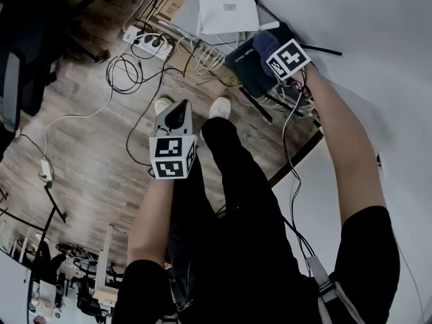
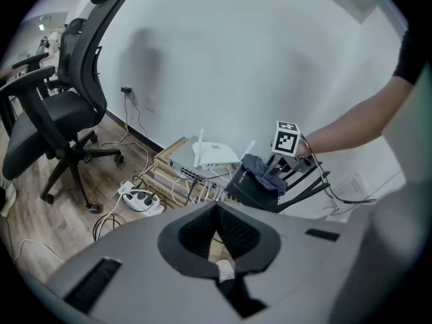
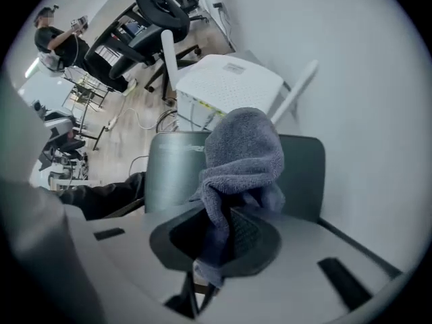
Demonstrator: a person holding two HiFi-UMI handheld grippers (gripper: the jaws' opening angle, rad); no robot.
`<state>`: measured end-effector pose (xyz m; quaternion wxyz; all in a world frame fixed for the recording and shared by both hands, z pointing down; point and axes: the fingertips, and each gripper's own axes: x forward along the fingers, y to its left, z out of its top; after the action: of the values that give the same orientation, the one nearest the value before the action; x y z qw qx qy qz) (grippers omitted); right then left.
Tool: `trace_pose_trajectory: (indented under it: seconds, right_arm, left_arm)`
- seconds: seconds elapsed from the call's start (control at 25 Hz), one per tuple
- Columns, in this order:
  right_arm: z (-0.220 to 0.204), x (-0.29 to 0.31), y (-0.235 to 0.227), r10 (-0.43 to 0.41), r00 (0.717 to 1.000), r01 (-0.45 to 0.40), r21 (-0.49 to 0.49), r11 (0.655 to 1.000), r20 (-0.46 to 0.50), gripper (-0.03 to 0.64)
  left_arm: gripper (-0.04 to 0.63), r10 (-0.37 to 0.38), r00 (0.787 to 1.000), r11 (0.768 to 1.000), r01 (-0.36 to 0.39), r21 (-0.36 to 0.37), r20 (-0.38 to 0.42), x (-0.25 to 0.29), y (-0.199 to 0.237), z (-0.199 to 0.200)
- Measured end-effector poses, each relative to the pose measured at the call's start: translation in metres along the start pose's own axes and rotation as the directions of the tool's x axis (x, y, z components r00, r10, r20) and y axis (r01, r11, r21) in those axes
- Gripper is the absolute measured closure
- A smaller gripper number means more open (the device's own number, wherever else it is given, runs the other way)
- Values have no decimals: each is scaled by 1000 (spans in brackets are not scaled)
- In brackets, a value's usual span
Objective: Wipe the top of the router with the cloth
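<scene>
A dark router (image 1: 244, 65) with black antennas stands on the floor by the white wall; in the right gripper view its flat top (image 3: 174, 171) fills the middle. A grey-blue cloth (image 1: 264, 44) is bunched on that top. My right gripper (image 1: 282, 65) is shut on the cloth (image 3: 244, 147), which hangs out between its jaws (image 3: 226, 231). The left gripper view shows the cloth (image 2: 260, 165) lying on the router (image 2: 251, 189). My left gripper (image 1: 178, 115) hangs over the wooden floor, well short of the router, shut with nothing in it (image 2: 217, 233).
A white router (image 1: 227, 13) lies on a flat grey box just behind the dark one. A power strip (image 1: 145, 40) and several loose cables (image 1: 128, 73) lie on the floor to the left. An office chair (image 2: 57, 113) stands farther left. The person's shoes (image 1: 219, 106) are below the routers.
</scene>
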<state>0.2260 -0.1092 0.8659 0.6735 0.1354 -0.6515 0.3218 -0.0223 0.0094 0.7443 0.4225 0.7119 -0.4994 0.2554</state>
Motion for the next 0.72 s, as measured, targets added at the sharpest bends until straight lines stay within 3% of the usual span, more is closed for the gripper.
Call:
trace_pose_trajectory:
  seconds: [0.2,0.36,0.52,0.6,0.72]
  right_arm:
    - [-6,-10,-50,-201,979,202,17,979,-30,592]
    - [-12,-10,-74,-326,944,325,-31,945,-53,594]
    - [-15,-13,-100,-448,891,443,-73,893,-70,594]
    - [-17,-14,-109,-481,874,477,-64,876,-71,594]
    - [-17,-15,-111,-479,875,477,-41,878,-69,594]
  left_arm:
    - [601,11,1000,1000,-11,-18,9,2,1,-1]
    - [601,9,1000,1000,-9,-21,6,4,-2,-3]
    - [601,17,1000,1000,-17,-19,7,5,0,-5]
    - [601,21,1000,1000,-20,-23,8,6,3,-5]
    - [601,21,1000,999,-21,-28,8,7,7,-7]
